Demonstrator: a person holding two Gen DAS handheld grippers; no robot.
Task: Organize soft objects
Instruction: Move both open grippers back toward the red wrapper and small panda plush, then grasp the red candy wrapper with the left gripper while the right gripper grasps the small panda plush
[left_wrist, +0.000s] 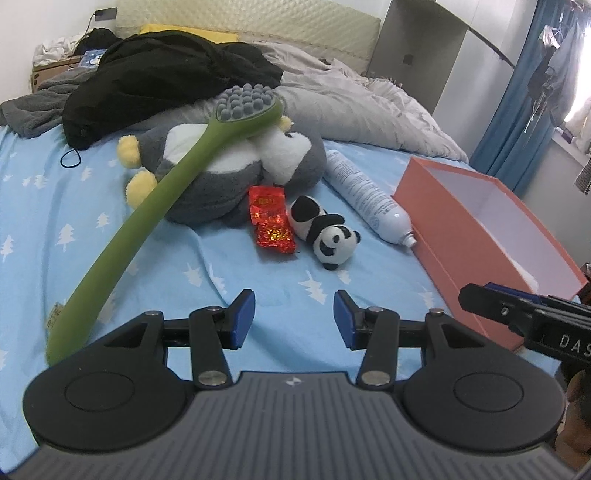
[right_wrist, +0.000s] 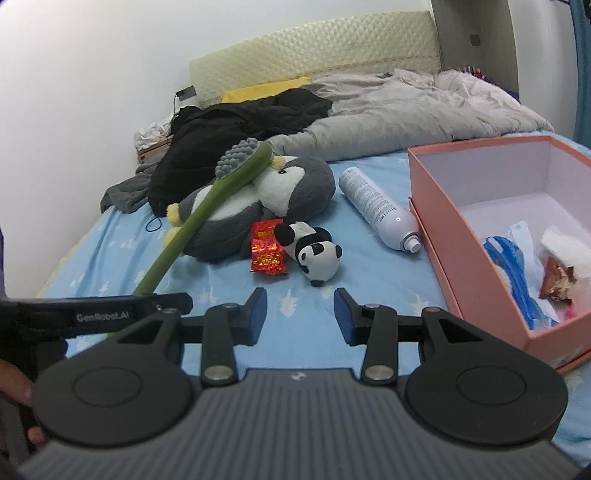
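Left wrist view: left gripper (left_wrist: 294, 319) jaws released, empty. The panda plush (left_wrist: 324, 232) lies mid-frame on the bed (left_wrist: 155, 258), beside the pink box (left_wrist: 476, 251); it looks light and squashy, best pinched across the body.

Right wrist view: right gripper (right_wrist: 300, 316) jaws released; panda just above them.

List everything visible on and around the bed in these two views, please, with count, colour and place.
penguin plush: one, grey and white, mid-bed.
panda plush: one, black and white, in front of the penguin.
massage brush: one, green with grey nubs, lying across the penguin.
foil packet: one, red, left of the panda.
spray can: one, white, lying beside the box.
box: one, pink, right side, holding some items.
black garment: one, behind the penguin.
grey duvet: one, bed's far end.
sheet: one, light blue.
left gripper: open, empty.
right gripper: open, empty.
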